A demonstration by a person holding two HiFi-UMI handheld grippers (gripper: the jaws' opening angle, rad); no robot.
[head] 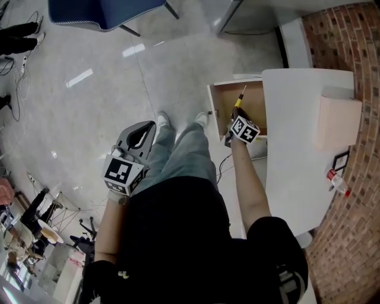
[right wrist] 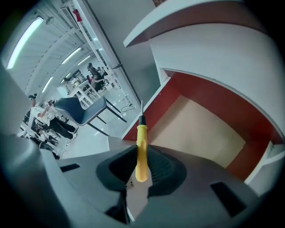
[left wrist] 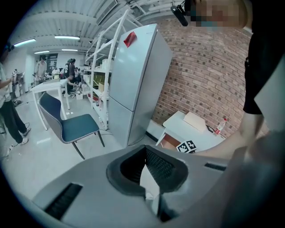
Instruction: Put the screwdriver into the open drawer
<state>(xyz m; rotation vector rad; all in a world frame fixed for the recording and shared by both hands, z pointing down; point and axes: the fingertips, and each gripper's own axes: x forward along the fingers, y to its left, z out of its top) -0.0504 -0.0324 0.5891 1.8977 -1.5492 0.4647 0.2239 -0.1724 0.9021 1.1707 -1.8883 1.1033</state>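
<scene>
The yellow-handled screwdriver (head: 240, 100) sticks out of my right gripper (head: 236, 119), which is shut on its handle. It hangs over the open wooden drawer (head: 253, 104), shaft pointing away from me. In the right gripper view the handle of the screwdriver (right wrist: 141, 147) stands upright between the pads of that gripper (right wrist: 141, 164), with the drawer's pale floor (right wrist: 205, 129) and red-brown walls just beyond. My left gripper (head: 141, 138) is held low beside the person's left leg, shut on nothing. In its own view the left gripper (left wrist: 144, 149) has its pads meeting at the tip.
The drawer belongs to a white table (head: 303, 142) against a brick wall, with a pale box (head: 338, 122) and a bottle (head: 338, 183) on top. A blue chair (head: 101, 12) stands farther off on the glossy floor. A tall fridge (left wrist: 133, 84) stands left of the table.
</scene>
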